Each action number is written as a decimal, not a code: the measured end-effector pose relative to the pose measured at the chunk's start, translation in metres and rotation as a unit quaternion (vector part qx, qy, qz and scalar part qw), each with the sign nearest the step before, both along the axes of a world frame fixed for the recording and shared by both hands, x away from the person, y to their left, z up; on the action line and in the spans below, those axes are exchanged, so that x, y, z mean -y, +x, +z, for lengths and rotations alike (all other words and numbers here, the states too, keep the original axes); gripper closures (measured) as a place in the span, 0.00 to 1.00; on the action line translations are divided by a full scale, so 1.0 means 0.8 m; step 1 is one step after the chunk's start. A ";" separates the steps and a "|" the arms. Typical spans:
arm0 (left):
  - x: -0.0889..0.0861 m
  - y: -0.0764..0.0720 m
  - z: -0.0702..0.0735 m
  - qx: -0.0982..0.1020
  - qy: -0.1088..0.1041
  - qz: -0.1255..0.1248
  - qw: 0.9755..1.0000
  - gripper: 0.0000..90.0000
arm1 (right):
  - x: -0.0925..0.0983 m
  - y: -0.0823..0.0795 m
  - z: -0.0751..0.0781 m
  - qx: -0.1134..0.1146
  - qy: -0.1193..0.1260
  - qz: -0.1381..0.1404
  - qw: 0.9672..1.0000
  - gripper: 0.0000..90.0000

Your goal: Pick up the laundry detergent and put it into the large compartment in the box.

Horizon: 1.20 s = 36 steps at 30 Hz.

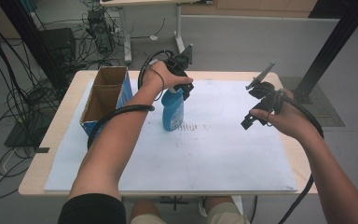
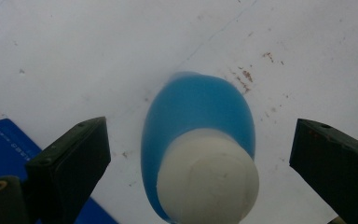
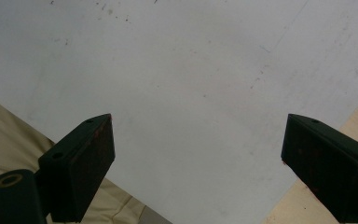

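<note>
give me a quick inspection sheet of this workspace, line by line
surface: white mat on a wooden table, with faint dark scuffs near the middle
job's things: blue bottle with a white cap, upright
clutter: open cardboard box at the mat's left edge
grippers: left gripper open, jaws either side of the cap, not touching; right gripper open, above bare mat
cables: black cable looped round the left forearm; more on the floor at far left
surroundings: black frame post at right, desk legs behind

bottle upright on mat — box just left, at mat's edge
</note>
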<state>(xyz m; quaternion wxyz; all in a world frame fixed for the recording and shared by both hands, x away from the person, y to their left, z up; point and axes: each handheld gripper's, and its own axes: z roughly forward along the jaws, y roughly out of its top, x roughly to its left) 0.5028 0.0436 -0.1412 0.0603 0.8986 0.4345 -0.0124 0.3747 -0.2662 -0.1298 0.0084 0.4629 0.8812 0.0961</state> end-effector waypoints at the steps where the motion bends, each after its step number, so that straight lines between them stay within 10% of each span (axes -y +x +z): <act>1: 0.000 0.000 -0.001 0.000 0.000 -0.001 1.000 0.06 | 0.000 0.000 0.000 0.000 0.000 -0.001 1.000 0.11; 36: 0.007 -0.002 -0.028 -0.005 0.011 -0.005 1.000 0.06 | 0.001 0.001 -0.002 -0.003 -0.001 -0.001 1.000 0.11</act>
